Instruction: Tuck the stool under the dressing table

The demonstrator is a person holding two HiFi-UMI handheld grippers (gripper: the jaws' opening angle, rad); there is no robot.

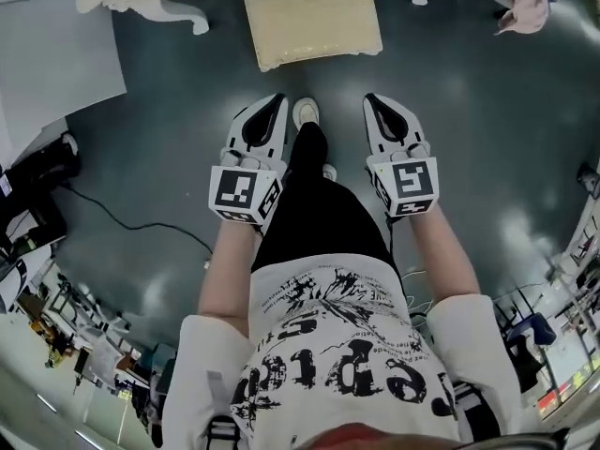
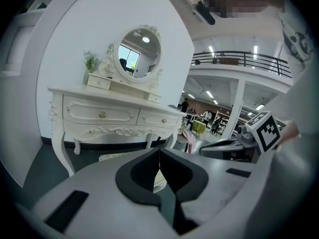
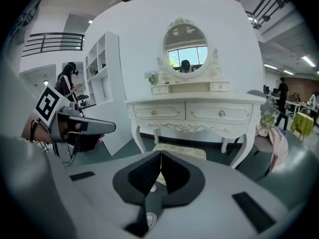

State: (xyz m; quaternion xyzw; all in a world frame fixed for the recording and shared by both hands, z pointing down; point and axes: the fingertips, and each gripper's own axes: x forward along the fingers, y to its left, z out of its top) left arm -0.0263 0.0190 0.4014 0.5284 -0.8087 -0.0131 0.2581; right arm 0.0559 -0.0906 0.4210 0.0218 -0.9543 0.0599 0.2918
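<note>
We hold both tools empty: the left gripper and the right gripper each have their jaws pressed together with nothing between them. They sit side by side, well short of the stool. The stool stands at 12 o'clock from us, roughly between the curved front legs of the dressing table — we cannot tell how far under the top it reaches.

The main risk, as we judge it, is an uneven push. If one gripper leads, the stool could swing toward 10 or 2 o'clock and knock a leg. Closed tips pressed into the soft cushion might also slip or tip the stool. The pink cloth at 2 o'clock could snag a wide reach.
</note>
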